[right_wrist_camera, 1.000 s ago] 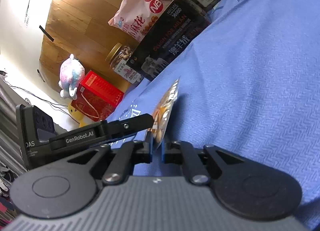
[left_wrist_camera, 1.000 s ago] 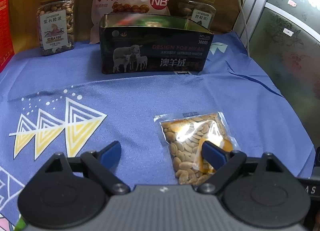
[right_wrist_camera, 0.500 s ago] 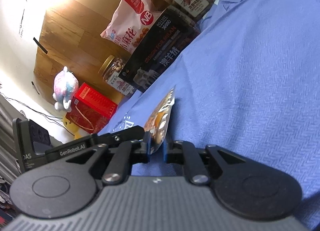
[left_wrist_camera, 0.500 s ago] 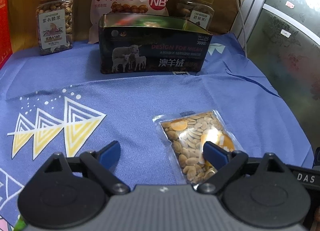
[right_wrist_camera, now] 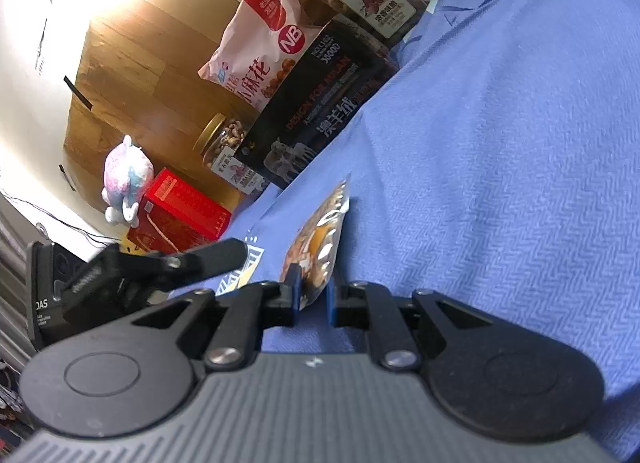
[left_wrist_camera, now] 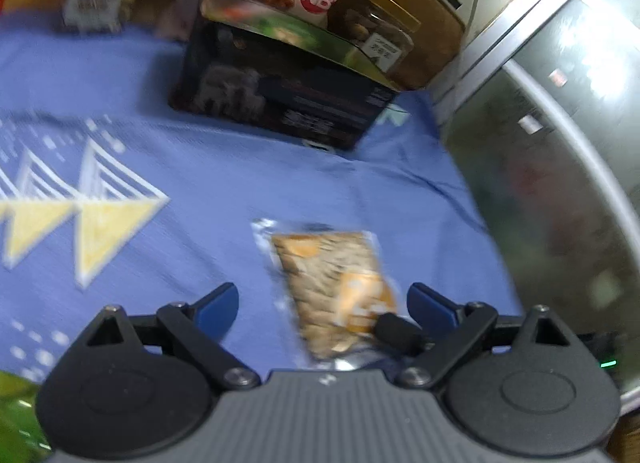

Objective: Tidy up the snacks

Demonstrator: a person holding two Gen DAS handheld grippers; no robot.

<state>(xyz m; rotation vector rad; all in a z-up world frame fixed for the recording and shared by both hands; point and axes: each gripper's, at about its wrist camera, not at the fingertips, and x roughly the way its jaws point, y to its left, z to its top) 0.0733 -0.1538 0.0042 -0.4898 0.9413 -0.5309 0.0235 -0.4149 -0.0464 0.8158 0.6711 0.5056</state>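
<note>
- Here the right gripper fingers pinch the seed packet's near end.
- Left gripper fingers spread wide, packet lying between them; black tin at twelve o'clock.

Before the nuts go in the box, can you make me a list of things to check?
1. Right gripper holding the nut packet: ok, its fingers pinch the packet's near edge.
2. Left gripper out of the way: ok, fingers spread wide, touching nothing, the packet between them.
3. Black tin box open on top: ok, no lid on it.
4. Room inside the box: cannot tell, the view is blurred.
5. Path to the box free: ok, only bare blue cloth lies between.
6. Packet sealed: cannot tell.
</note>
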